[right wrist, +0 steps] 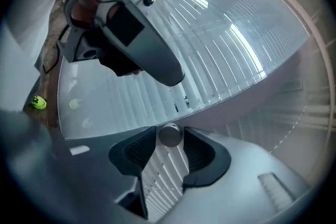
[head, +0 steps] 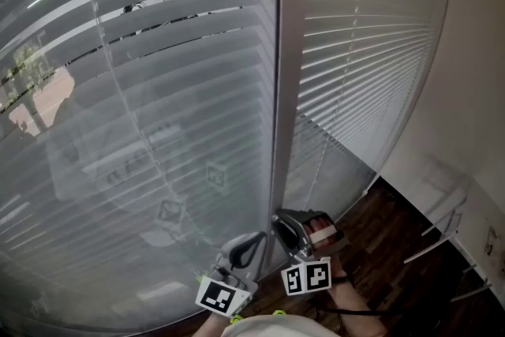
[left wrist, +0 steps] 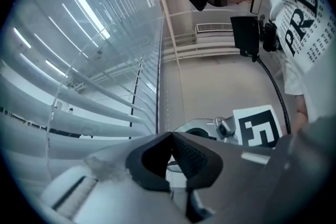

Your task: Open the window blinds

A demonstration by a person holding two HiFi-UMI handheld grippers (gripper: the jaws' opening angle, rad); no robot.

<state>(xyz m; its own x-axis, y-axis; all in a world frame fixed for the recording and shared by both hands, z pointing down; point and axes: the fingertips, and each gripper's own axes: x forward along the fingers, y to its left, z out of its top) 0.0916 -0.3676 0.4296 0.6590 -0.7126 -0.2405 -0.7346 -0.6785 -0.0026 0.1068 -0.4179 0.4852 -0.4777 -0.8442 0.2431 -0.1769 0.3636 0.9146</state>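
right gripper [right wrist: 169, 132]: jaws held apart; grey round rod end [right wrist: 169, 136] seen between the tips | left gripper [left wrist: 170, 136]: jaws pressed together | white slatted window blinds [head: 158, 91]: hung just ahead of both grippers; left slats partly tilted

The left gripper [left wrist: 170, 135] points slightly upward along the window. Its dark jaws meet at their tips, and nothing shows between them. To the left, the pale slats of the blinds [left wrist: 79, 113] run away from the camera, with bright strips of light between the upper ones. A pale window frame [left wrist: 157, 39] rises beside them. Just right of the jaws sits the black-and-white marker cube [left wrist: 258, 127] of the other gripper. Above it stands a person in a white printed shirt [left wrist: 302, 23], with a black cable [left wrist: 273, 86] hanging down.
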